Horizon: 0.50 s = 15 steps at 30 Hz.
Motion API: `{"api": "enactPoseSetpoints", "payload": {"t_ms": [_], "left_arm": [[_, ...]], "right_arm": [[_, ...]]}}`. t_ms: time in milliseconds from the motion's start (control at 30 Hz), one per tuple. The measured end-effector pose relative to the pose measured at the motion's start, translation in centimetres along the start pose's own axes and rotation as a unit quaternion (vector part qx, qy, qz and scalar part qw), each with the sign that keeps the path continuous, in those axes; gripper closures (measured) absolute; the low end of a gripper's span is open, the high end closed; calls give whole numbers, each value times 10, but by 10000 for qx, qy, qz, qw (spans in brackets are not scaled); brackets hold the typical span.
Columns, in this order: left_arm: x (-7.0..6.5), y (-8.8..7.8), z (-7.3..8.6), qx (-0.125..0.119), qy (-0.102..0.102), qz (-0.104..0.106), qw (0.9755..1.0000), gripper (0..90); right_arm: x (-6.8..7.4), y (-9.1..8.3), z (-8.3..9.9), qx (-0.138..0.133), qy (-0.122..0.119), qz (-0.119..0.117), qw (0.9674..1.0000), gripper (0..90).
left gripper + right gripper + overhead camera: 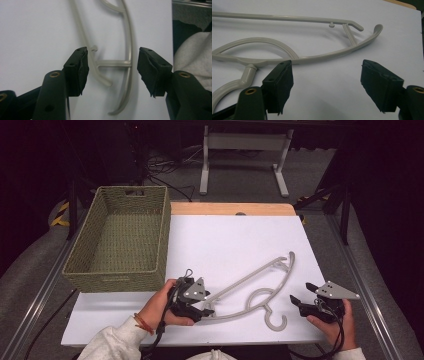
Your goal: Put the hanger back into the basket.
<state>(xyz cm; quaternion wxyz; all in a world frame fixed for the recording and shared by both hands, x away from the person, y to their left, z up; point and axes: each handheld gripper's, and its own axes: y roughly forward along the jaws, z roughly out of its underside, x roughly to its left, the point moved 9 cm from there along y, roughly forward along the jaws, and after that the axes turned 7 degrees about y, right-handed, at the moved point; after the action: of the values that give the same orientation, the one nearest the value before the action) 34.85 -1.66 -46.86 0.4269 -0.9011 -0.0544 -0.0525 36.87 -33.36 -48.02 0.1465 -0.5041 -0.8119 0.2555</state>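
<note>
— What's closest to us?
— The left hand-held gripper (112, 72), jaws spread wide around one end of the grey plastic hanger (252, 290), not touching it.
— And the other?
— The right hand-held gripper (325, 85) gapes open too, just beside the hanger's hook. The hanger lies flat on the white desk (225, 240); a woven basket (122, 237) sits far left.
</note>
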Motion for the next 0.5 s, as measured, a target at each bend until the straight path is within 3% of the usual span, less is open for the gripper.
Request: {"api": "enactPoseSetpoints", "payload": {"t_ms": [67,267,367,500], "left_arm": [[-5,7,-6,71,57,208,9997,471],[-11,30,-15,466,210,444,9977,550],[-15,44,-19,905,403,559,9935,565],[-14,60,-21,1218,303,541,9906,567]], "right_arm": [[-1,-2,2,15,11,42,10000,262],[-3,-4,4,15,45,64,10000,260],[-1,-4,4,21,4,37,10000,260],[0,-2,4,48,-20,18,10000,259]]}}
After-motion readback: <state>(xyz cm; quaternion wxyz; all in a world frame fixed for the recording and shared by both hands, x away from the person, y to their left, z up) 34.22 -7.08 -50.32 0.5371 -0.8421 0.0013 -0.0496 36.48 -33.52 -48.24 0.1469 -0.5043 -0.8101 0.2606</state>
